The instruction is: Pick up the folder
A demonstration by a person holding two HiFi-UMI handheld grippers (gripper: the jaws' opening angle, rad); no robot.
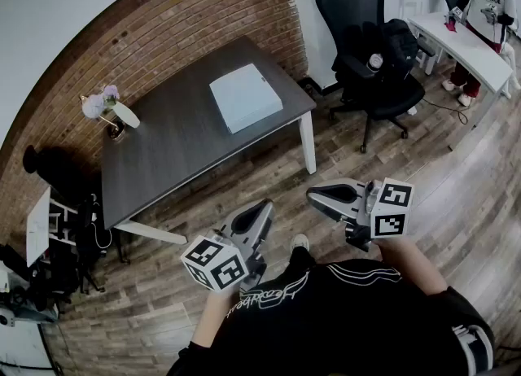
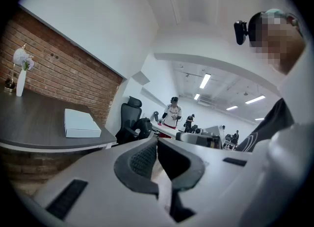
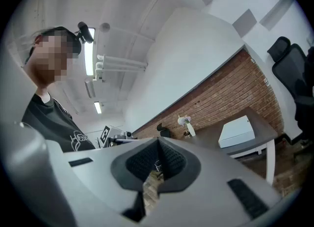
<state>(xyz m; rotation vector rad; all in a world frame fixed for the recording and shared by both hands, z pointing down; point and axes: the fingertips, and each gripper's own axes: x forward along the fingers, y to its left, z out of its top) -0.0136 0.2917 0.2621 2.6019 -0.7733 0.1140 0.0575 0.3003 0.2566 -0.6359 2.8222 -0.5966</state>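
The folder (image 1: 245, 98) is a thick white flat case lying on the dark grey desk (image 1: 179, 146), near the desk's right end. It also shows in the left gripper view as the folder (image 2: 81, 124) and in the right gripper view as the folder (image 3: 237, 131), far off on the desk. My left gripper (image 1: 264, 208) is held low in front of the person's body, well short of the desk, jaws shut with nothing between them. My right gripper (image 1: 314, 195) hangs beside it, also shut and empty. The left gripper (image 2: 157, 140) and the right gripper (image 3: 158, 141) each show their pads together.
A white vase with a flower (image 1: 114, 111) stands at the desk's left end by the brick wall. A black office chair (image 1: 366, 49) with a bag sits right of the desk. A person stands at a white table (image 1: 464, 47) at the far right. Cluttered gear (image 1: 57, 236) lies at the left on the wood floor.
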